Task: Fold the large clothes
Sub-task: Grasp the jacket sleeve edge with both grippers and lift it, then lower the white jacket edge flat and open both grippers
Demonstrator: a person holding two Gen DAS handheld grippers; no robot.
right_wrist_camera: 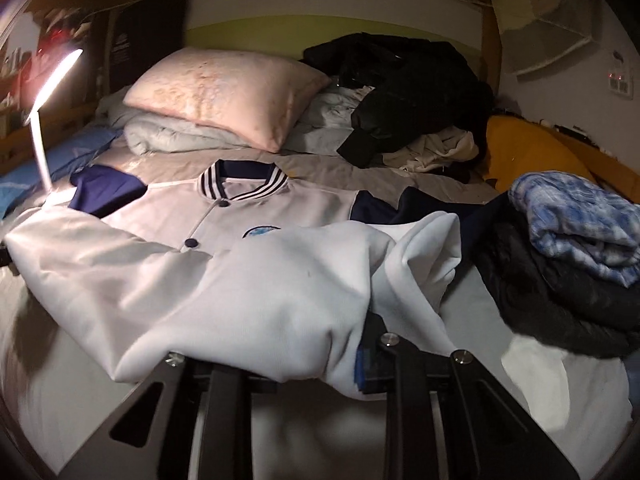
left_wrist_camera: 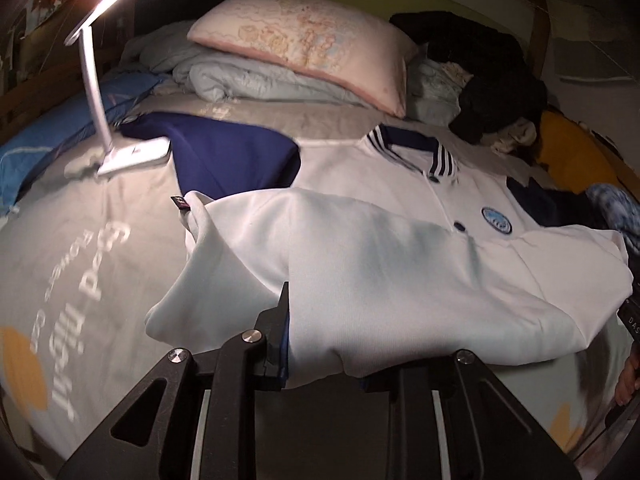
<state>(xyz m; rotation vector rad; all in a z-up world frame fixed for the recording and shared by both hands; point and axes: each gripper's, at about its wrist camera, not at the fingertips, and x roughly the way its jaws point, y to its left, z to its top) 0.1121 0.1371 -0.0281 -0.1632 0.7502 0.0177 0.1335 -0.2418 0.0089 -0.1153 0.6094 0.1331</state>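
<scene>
A white varsity jacket (left_wrist_camera: 380, 184) with navy sleeves, a striped collar and a round blue badge lies front-up on the bed; it also shows in the right wrist view (right_wrist_camera: 180, 216). Its lower hem is lifted and folded up toward the collar. My left gripper (left_wrist_camera: 316, 344) is shut on the hem's left part; the cloth drapes over one finger. My right gripper (right_wrist_camera: 344, 356) is shut on the hem's right part, with bunched cloth (right_wrist_camera: 416, 272) over it. The right gripper's edge and the holding hand show at the far right of the left wrist view (left_wrist_camera: 632, 320).
A lit white desk lamp (left_wrist_camera: 132, 152) stands on the grey sheet (left_wrist_camera: 80, 248) at left. A pink pillow (left_wrist_camera: 304, 40) on a folded quilt lies at the head. Black clothes (right_wrist_camera: 408, 92), a yellow item (right_wrist_camera: 532, 148) and a blue-white folded pile (right_wrist_camera: 580, 216) crowd the right side.
</scene>
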